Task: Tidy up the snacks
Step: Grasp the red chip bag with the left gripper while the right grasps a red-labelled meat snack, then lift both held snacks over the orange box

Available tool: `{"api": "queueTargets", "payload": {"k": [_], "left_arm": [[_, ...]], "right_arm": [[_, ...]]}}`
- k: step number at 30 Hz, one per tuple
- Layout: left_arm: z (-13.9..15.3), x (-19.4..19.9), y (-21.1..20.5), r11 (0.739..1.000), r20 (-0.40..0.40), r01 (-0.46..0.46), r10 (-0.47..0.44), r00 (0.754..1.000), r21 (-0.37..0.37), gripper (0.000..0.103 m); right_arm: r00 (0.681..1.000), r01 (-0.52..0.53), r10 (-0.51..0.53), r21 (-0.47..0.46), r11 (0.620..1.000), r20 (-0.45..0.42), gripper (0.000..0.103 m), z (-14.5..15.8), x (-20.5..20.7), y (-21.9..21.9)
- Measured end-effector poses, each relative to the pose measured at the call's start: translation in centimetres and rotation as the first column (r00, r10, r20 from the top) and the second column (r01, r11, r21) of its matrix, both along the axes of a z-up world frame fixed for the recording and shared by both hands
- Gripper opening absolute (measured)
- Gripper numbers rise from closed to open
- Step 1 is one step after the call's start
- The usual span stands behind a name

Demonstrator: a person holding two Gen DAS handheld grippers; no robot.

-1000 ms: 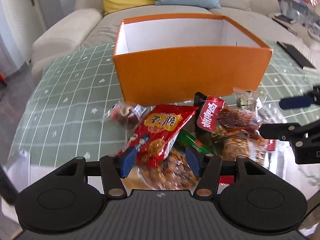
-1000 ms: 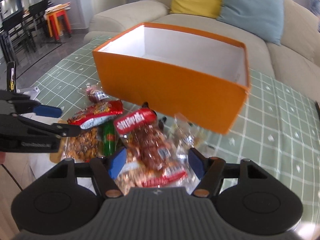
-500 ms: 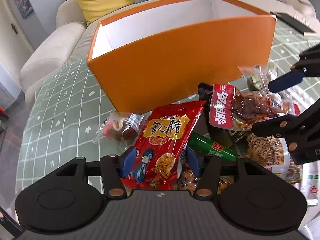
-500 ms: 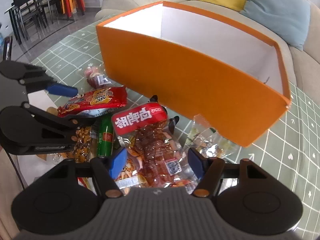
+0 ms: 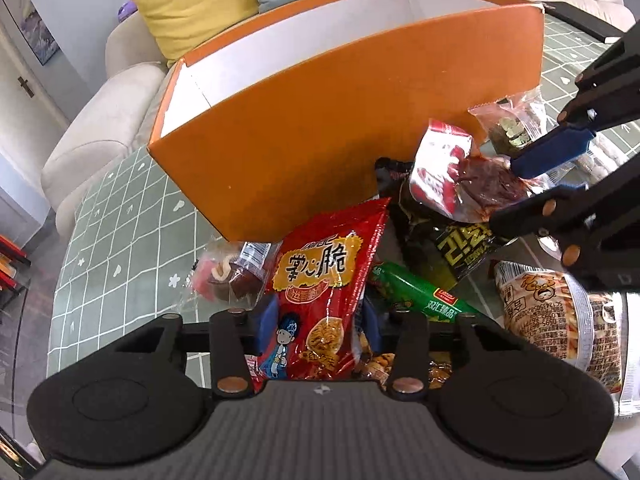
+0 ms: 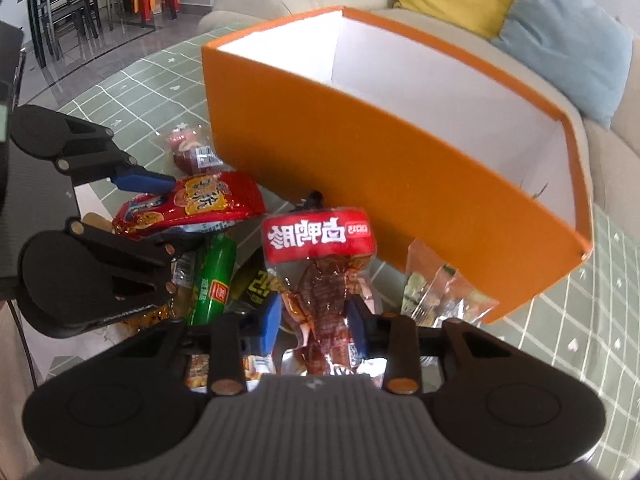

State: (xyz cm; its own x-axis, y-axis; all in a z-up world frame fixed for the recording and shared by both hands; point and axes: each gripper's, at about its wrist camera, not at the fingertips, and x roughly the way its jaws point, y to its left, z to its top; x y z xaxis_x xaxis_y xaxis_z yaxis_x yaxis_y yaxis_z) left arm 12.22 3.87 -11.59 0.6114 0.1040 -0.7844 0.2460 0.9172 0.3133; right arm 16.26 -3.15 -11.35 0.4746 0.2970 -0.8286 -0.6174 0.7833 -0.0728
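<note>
Here, my left claw [image 5: 318, 322] was closing on the red crisp bag [image 5: 324, 280], pads at its lower sides; my right claw [image 6: 314, 320] was closing on the clear meat pouch [image 6: 320, 276]. Both lay in the snack pile on the table [image 5: 120, 240], just before the orange box [image 5: 340, 128]. I judged both packs light, soft, slippery and crushable; gripping an edge seam seemed safest. The packs beneath were mostly hidden, and the box floor was out of sight.
</note>
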Motion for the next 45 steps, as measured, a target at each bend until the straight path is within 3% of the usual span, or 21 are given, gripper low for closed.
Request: {"api": "queueTargets", "payload": {"k": [1,7,12,14,17,19,20,26,29,32,36,45], "left_arm": [[0.1,0.0,-0.1,1.000,0.012,0.000,0.000,1.000,0.001,0.041],[1.4,-0.4,0.3,0.999,0.048,-0.036,0.037,0.998,-0.022,0.032],[3.6,-0.9,2.0,0.989,0.079,-0.076,0.086,0.993,-0.128,0.028],[4.7,-1.1,2.9,0.973,0.077,-0.105,0.123,0.989,-0.205,0.028],[6.0,-1.5,4.1,0.947,0.063,-0.137,0.161,0.985,-0.290,0.028],[6.8,-1.8,4.3,0.932,0.051,-0.150,0.176,0.983,-0.330,0.027],[7.2,-2.0,4.5,0.924,0.048,-0.155,0.183,0.982,-0.350,0.027],[8.4,-2.6,4.9,0.886,0.015,-0.178,0.204,0.979,-0.428,0.027],[9.1,-3.1,4.5,0.885,0.017,-0.158,0.183,0.983,-0.437,0.027],[7.7,-2.7,4.0,0.890,-0.028,-0.168,0.173,0.985,-0.424,0.027],[5.5,-2.0,4.2,0.865,-0.102,-0.216,0.190,0.976,-0.452,0.027],[4.6,-1.3,4.6,0.876,-0.121,-0.232,0.199,0.972,-0.422,0.028]], "right_arm": [[1.000,-0.011,0.011,0.012,1.000,0.006,0.000,0.3,-0.1,-0.1],[1.000,-0.012,0.012,0.029,1.000,0.013,0.000,1.6,-0.1,-0.3],[1.000,0.004,-0.005,0.056,0.998,0.006,0.000,2.4,0.1,-0.5],[1.000,0.016,-0.015,0.066,0.998,-0.014,0.000,2.7,0.3,-0.8],[0.998,0.044,-0.039,0.089,0.995,-0.057,0.006,2.8,0.6,-1.3],[0.996,0.050,-0.043,0.090,0.995,-0.079,0.031,2.7,0.5,-1.5],[0.996,0.047,-0.040,0.081,0.996,-0.084,0.034,2.6,0.5,-1.4],[0.992,0.056,-0.057,-0.017,0.998,-0.109,0.036,1.2,0.7,-0.8],[0.993,0.053,-0.059,-0.066,0.996,-0.101,0.037,0.6,0.7,-0.9],[0.990,0.060,-0.069,-0.079,0.995,-0.122,0.042,-0.1,1.0,-1.0],[0.989,0.055,-0.068,-0.098,0.994,-0.128,0.044,-1.0,1.4,-0.8],[0.988,0.039,-0.058,-0.131,0.991,-0.144,0.042,-3.1,2.4,-0.1]]}}
